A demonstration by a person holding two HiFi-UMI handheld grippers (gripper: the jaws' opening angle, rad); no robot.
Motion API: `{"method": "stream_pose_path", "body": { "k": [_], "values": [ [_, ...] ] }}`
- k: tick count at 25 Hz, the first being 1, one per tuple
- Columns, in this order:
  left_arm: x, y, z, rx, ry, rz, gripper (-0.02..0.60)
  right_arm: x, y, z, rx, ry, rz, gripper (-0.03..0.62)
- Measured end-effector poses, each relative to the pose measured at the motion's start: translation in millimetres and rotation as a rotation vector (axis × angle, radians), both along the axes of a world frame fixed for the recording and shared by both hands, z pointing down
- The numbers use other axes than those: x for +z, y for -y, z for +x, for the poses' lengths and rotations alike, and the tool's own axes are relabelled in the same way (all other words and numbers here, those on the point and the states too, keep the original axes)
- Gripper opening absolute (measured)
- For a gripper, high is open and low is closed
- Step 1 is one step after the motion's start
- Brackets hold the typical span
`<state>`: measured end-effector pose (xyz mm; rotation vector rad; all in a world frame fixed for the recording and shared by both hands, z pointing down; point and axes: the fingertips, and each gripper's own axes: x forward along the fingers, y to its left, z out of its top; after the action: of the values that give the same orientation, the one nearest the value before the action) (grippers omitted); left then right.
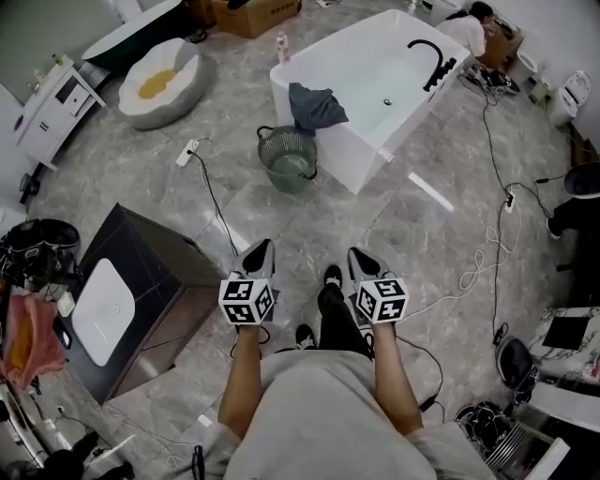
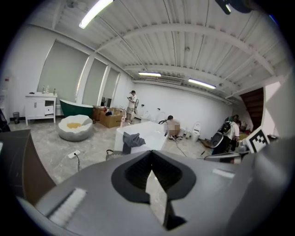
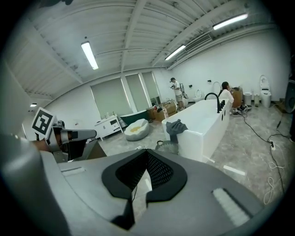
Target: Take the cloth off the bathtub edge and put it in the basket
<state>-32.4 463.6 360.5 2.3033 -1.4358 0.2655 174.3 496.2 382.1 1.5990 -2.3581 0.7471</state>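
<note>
Left gripper (image 1: 262,247), right gripper (image 1: 360,254) closed | cloth (image 1: 314,106) on bathtub (image 1: 343,156) | basket (image 1: 266,150) maybe touching

Grey marble floor (image 1: 281,220) w/ white bathtub (image 1: 342,155), green basket (image 1: 291,173) just beside it, power strip (image 1: 187,152), black cabinet (image 1: 141,272)

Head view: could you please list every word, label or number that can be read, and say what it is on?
None can be read.
Print on the box: dark, too blurred to read.
Cubes on the left hand-held gripper and the right hand-held gripper: square patterns only, no letters.
</note>
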Motion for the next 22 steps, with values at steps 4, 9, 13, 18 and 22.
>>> {"method": "stream_pose_path", "body": {
  "k": [4, 9, 13, 18, 22],
  "values": [
    [6, 34, 15, 0.023, 0.042, -0.022, 0.058, 1, 34, 11, -0.021, 0.004, -0.001, 0.002],
    [3, 88, 39, 0.043, 0.084, -0.043, 0.058, 6, 82, 48, 0.029, 0.028, -0.032, 0.003],
    [-8, 125, 59, 0.044, 0.105, -0.042, 0.057, 6, 119, 79, 0.066, 0.051, -0.053, 0.003],
    [-14, 157, 83, 0.064, 0.144, -0.033, 0.057, 4, 163, 109, 0.094, 0.078, -0.048, 0.002],
    [-14, 177, 90, 0.027, 0.154, -0.042, 0.057, 4, 191, 129, 0.081, -0.009, -0.024, 0.003]
  ]
}}
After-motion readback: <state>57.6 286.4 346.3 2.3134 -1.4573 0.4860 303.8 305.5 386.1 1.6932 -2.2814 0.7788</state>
